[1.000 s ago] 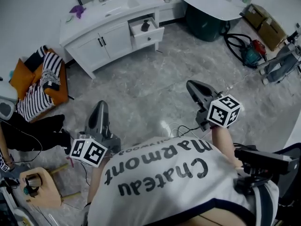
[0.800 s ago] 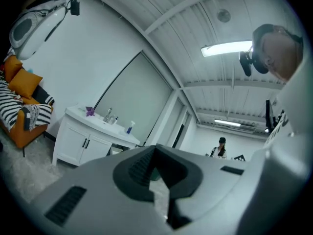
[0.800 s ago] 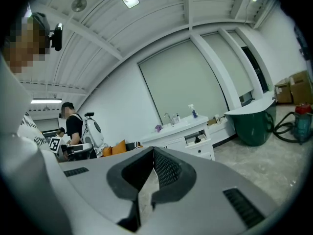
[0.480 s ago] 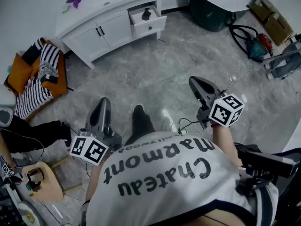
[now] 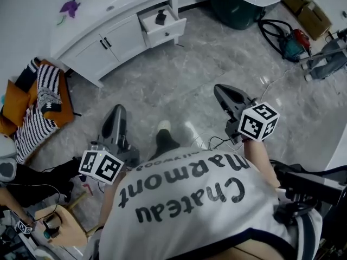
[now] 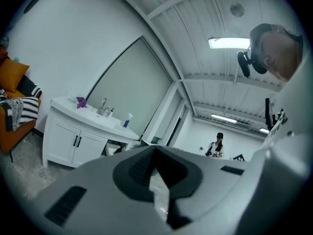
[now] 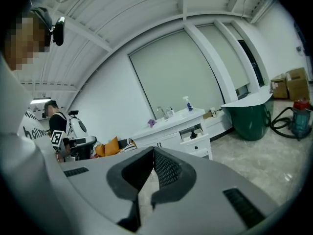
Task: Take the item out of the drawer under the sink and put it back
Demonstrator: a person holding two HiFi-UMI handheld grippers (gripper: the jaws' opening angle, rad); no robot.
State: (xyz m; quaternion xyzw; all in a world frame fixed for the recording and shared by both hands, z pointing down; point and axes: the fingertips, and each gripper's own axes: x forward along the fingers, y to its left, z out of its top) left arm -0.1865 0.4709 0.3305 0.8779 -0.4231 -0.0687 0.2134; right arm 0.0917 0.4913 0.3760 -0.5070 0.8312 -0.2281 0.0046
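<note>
The white sink cabinet [image 5: 116, 34] stands at the far side of the grey floor, and its right-hand drawer [image 5: 162, 25] is pulled out. A small dark item [image 5: 161, 17] lies in that drawer. Both grippers are held low near the person's body, well short of the cabinet. My left gripper [image 5: 117, 112] is shut with nothing in it, and its jaws meet at the tip in the left gripper view [image 6: 155, 148]. My right gripper [image 5: 219, 91] is also shut and empty [image 7: 153, 151]. The right gripper view shows the open drawer [image 7: 193, 131] far ahead.
A dark green tub [image 5: 238, 10] stands right of the cabinet, with a red and teal vacuum [image 5: 287, 42] and cardboard boxes [image 5: 303, 7] beyond it. An orange chair with striped cloth [image 5: 38, 96] is at the left. Cables [image 5: 209, 142] lie by the person's feet.
The person has stepped forward: a foot now shows between the grippers and the room has shifted in the head view. Both grippers stay shut and keep their places by the body.
</note>
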